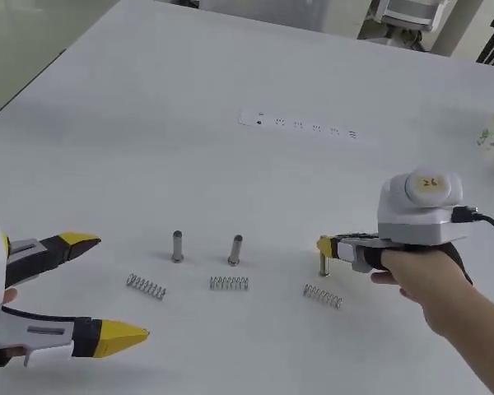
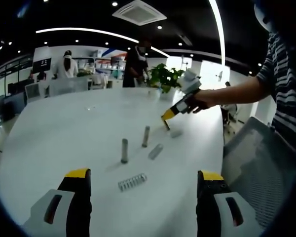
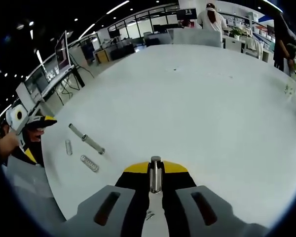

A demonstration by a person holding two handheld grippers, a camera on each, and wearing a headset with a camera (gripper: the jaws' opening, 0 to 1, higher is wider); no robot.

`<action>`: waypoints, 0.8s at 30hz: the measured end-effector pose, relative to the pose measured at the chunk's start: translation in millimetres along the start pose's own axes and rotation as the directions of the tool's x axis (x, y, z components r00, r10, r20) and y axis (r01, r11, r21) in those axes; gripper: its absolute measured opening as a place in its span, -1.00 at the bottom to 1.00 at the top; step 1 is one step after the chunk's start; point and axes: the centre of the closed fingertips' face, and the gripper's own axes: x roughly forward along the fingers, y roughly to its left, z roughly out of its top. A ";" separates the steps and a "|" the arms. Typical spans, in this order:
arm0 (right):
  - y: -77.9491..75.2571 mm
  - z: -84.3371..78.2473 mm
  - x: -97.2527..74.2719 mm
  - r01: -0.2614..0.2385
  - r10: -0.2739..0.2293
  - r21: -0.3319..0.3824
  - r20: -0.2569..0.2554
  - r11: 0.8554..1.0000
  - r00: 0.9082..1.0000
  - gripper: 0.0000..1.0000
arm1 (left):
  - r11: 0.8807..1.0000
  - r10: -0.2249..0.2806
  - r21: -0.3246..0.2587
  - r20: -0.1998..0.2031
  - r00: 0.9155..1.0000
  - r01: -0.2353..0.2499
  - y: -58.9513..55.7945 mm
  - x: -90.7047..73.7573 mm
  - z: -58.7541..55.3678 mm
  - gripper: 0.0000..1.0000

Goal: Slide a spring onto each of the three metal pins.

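Squeezing the right pin (image 3: 155, 180), the right gripper (image 1: 323, 245) is closed on it. The left gripper (image 1: 115, 286) is wide open. Left pin (image 1: 177, 246) and middle pin (image 1: 235, 249) stand on the table (image 1: 230, 181), three springs (image 1: 229, 283) lying in front.

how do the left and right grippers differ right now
The left gripper is wide open, holding nothing; the right gripper is shut on a metal pin. In the head view the left points rightward, the right leftward. Both have yellow-tipped black jaws.
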 end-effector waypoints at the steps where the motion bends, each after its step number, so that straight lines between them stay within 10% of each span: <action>1: 0.5 0.3 -0.7 0.001 -0.001 -0.006 0.003 1.000 1.000 -0.90 | 1.000 0.001 0.001 0.000 1.000 -0.001 0.6 0.0 -0.2 0.70; 24: 1.2 -1.2 -11.5 0.011 -0.010 -0.078 0.017 0.997 1.000 -0.89 | 1.000 0.001 0.000 -0.002 1.000 -0.001 1.1 -2.0 -0.8 0.70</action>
